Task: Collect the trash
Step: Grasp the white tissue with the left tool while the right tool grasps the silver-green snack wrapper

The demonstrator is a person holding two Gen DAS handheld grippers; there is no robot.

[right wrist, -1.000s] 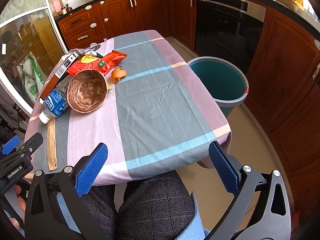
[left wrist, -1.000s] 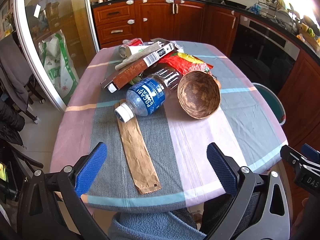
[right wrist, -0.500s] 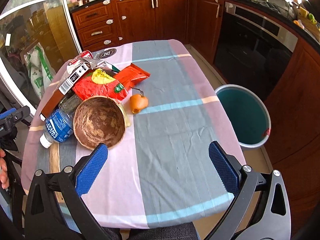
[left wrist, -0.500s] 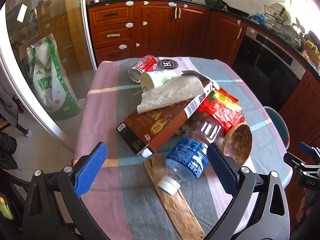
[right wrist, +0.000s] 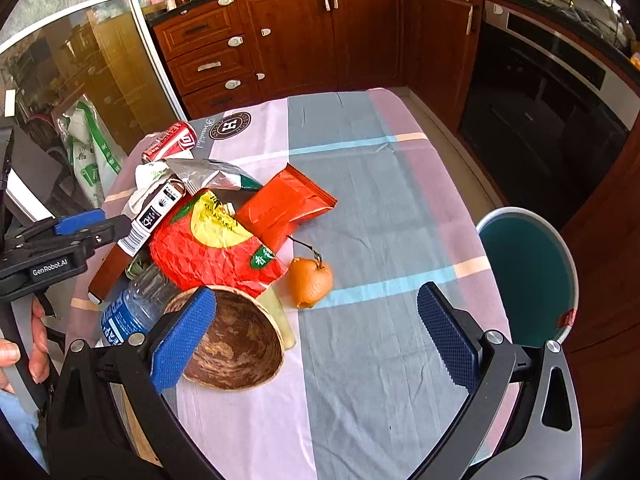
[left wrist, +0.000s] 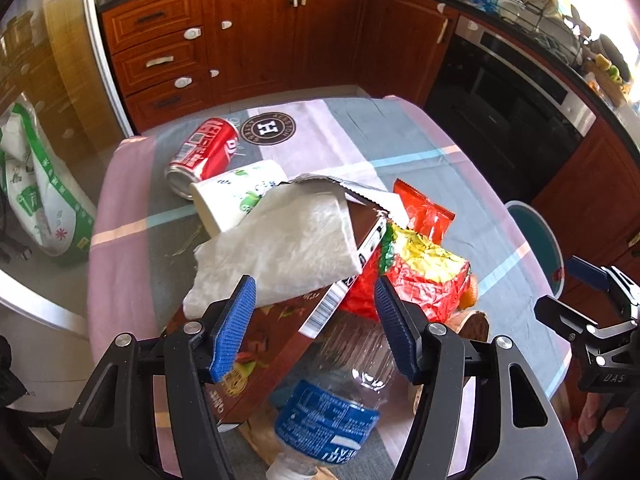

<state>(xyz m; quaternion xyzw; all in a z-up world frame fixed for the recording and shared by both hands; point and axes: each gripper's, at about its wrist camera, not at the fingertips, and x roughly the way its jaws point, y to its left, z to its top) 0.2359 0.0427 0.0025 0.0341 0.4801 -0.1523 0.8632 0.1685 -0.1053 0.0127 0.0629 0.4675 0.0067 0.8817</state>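
A pile of trash lies on the checked tablecloth (left wrist: pixel 404 148): a white napkin (left wrist: pixel 280 248) on a brown carton (left wrist: pixel 264 344), a red can (left wrist: pixel 204 148), a paper cup (left wrist: pixel 236 196), red snack bags (left wrist: pixel 424 276) and a plastic bottle (left wrist: pixel 332 408). My left gripper (left wrist: pixel 312 324) is open, its pads either side of the carton's end, just under the napkin. My right gripper (right wrist: pixel 316 336) is open and empty over the table, its left pad above a coconut-shell bowl (right wrist: pixel 236 344), an orange peel (right wrist: pixel 310 280) ahead. The left gripper also shows in the right wrist view (right wrist: pixel 80 232).
A teal bin (right wrist: pixel 528 276) stands on the floor at the table's right edge. Wooden cabinets (right wrist: pixel 320 36) and an oven (right wrist: pixel 540 92) line the back and right. A glass door (left wrist: pixel 40 120) and a green-white bag (left wrist: pixel 28 200) are to the left.
Both grippers have moved forward over the table. The left one has come down onto the pile and its jaws have narrowed around the carton's end. The right one now reaches the bowl.
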